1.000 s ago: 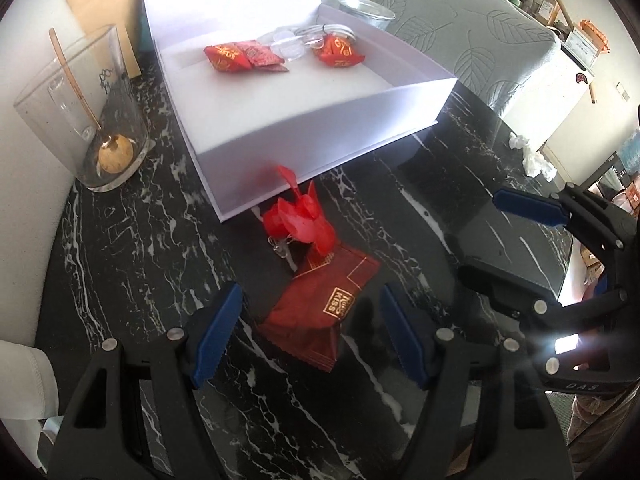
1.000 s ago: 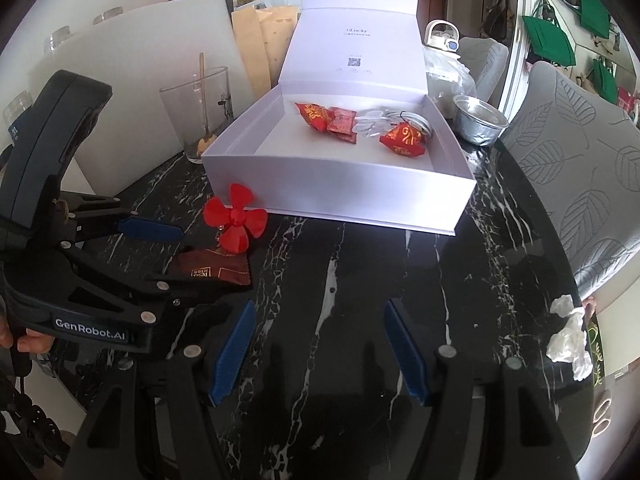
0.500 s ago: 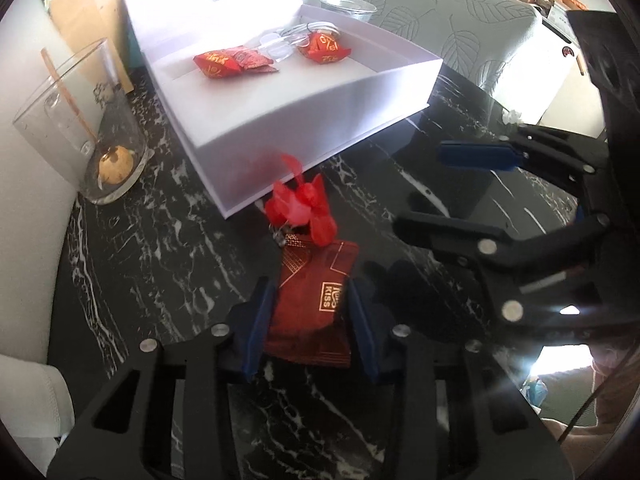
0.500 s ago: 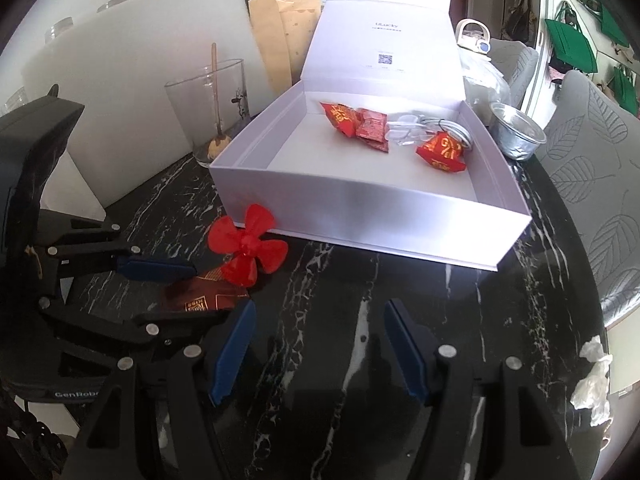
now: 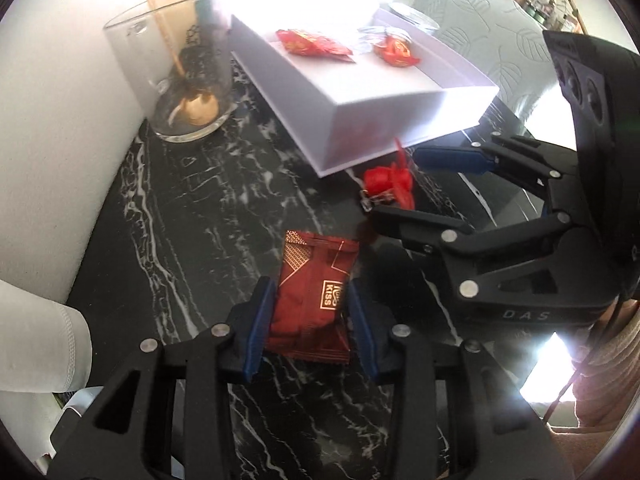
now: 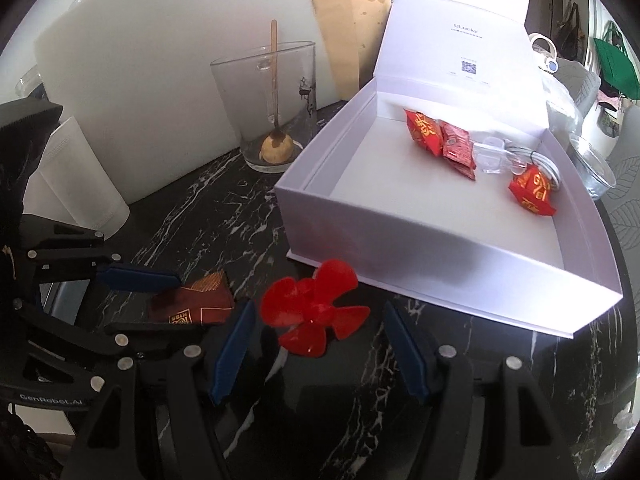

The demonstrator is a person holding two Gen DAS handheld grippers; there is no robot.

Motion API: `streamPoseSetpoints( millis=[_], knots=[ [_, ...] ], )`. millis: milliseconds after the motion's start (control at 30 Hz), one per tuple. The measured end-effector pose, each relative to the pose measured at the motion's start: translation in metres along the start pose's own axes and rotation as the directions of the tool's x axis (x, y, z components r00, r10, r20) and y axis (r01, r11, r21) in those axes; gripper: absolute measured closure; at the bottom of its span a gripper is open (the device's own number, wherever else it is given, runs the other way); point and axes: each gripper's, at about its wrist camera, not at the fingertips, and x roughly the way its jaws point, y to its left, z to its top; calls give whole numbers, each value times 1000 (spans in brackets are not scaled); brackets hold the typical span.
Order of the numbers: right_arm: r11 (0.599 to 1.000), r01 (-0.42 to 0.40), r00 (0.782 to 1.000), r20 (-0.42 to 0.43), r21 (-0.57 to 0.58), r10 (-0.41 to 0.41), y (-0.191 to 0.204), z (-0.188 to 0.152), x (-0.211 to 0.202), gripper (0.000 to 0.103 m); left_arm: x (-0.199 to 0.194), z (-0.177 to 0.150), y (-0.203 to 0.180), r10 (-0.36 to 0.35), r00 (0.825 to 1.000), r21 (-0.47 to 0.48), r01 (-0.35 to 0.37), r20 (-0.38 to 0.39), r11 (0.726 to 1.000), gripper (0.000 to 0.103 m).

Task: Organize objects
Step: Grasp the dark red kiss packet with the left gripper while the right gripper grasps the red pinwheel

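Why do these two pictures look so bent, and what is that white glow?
Left wrist view: the fisheye lens bows the white box, daylight washes out its far end, and a flare burns at the lower right. Right wrist view: softer light, the same curving, and the glass cup stays legible.

In the left wrist view glare washes out the far end of the white box (image 5: 400, 108), so its lid cannot be made out. The right gripper (image 5: 404, 204) hides the lower part of the red propeller (image 5: 386, 180). In the right wrist view the left gripper (image 6: 160, 300) covers much of the dark red packet (image 6: 196, 304), and its print is too small to read.
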Motion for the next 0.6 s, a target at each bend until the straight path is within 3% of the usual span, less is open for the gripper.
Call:
streamPoseSetpoints(
  millis=[133,167,200,600],
  knots=[
    [1000,-1,1000,-9,4,1,-2,1,7,36,0,1,1,6,1000,-2,-6,8,1000,66],
    [1000,-2,1000,-9,8,2,-3,0,8,40,0,1,1,8,1000,-1,-8,8,1000,66],
    [1000,4,1000,3,11,-4,-3,-1,7,53,0,2,1,11,1000,1,-11,7,1000,66],
    [997,59,998,4,58,-59,-10,-29,-19,53,0,3,-8,27,1000,17,-27,3,999,66]
  ],
)
